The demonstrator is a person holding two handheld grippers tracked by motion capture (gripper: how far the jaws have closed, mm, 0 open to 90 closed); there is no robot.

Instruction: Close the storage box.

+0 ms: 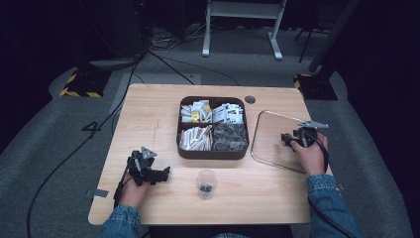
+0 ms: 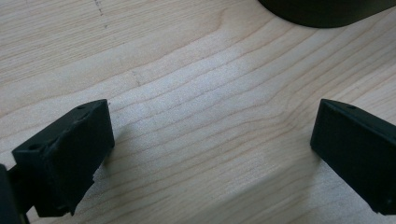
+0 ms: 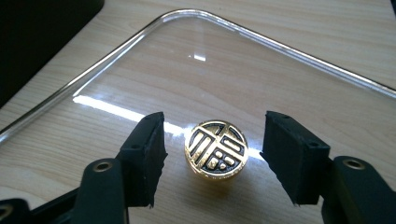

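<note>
Right gripper (image 3: 212, 156) jaws open either side of the gold knob (image 3: 216, 149) on the clear lid (image 3: 140, 42) – not touching; left gripper (image 2: 212, 154) open over bare desk (image 2: 187, 93)

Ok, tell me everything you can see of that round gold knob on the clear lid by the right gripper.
The round gold knob is a shiny, metal-looking button whose dark top face carries a raised gold emblem of bars and dots. It stands upright at the middle of the clear glass-like lid with rounded corners, which lies flat on the wooden table right of the dark compartment tray. The right gripper flanks it, jaws open, pads not touching.
</note>
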